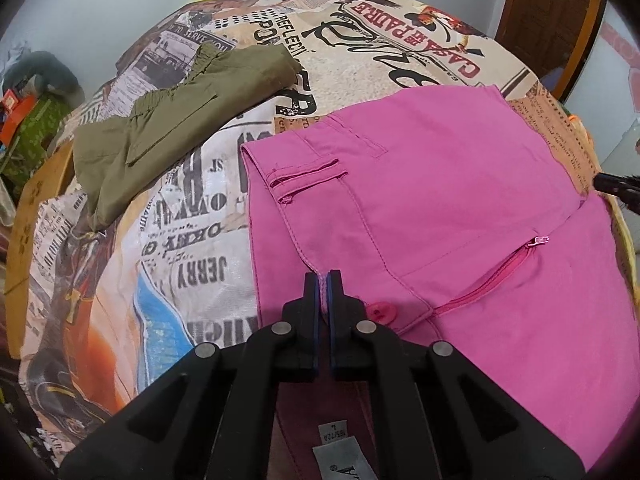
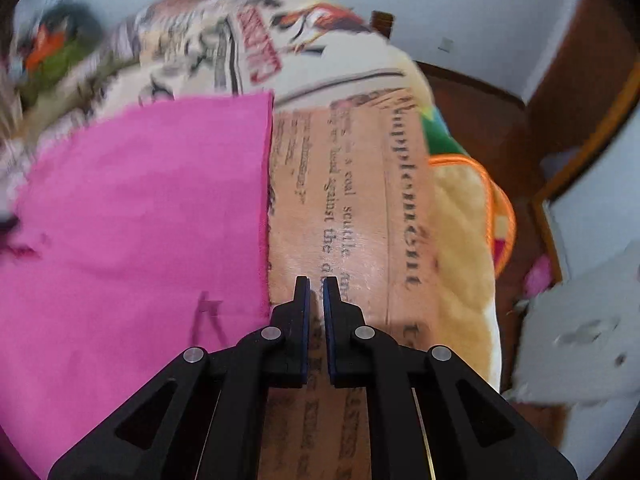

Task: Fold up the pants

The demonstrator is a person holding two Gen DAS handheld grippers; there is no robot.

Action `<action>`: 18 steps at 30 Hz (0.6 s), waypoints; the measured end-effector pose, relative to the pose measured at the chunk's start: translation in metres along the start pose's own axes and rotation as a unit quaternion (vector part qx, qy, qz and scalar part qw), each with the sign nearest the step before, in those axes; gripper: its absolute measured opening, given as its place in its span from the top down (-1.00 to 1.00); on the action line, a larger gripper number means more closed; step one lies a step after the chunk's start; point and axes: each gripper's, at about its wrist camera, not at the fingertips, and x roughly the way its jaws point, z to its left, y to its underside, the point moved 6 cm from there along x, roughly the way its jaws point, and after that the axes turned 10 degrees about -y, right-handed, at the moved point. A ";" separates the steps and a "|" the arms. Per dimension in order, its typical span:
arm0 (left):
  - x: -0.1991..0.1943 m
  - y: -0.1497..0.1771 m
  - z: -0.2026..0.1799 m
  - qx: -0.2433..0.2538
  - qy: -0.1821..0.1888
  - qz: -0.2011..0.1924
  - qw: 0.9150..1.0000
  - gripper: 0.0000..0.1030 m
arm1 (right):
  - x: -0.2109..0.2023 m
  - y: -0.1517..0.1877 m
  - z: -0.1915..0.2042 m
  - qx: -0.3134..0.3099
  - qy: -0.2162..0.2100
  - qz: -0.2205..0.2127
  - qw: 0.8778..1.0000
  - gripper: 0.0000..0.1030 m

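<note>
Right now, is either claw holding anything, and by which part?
The left claw is shut on the pink pants, pinching the waistband near the button. The right claw holds nothing, over the bedspread.

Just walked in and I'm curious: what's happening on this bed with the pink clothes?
Someone is folding pink pants on a bed cover printed like newspaper, using two handheld grippers. The left gripper is pinched shut on the pants at the waistband. The right gripper, nearly shut and holding nothing, is beside the pants' edge. Green pants lie already folded nearby.
</note>
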 end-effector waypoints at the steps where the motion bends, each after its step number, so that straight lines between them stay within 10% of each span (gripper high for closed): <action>1: 0.000 0.000 0.001 -0.004 0.005 0.001 1.000 0.89 | -0.008 -0.001 0.004 0.012 -0.022 -0.007 1.000 0.79; 4: 0.000 0.000 0.003 -0.011 0.010 0.002 1.000 0.87 | -0.031 -0.002 0.026 0.033 -0.087 -0.043 0.995 0.29; 7: -0.001 0.000 0.002 -0.007 0.003 0.000 1.000 0.87 | -0.025 0.008 0.060 -0.001 -0.111 -0.041 0.993 0.26; 18: 0.000 0.001 0.003 -0.009 0.004 -0.006 1.000 0.86 | 0.009 0.034 0.019 -0.021 0.007 0.009 1.000 0.14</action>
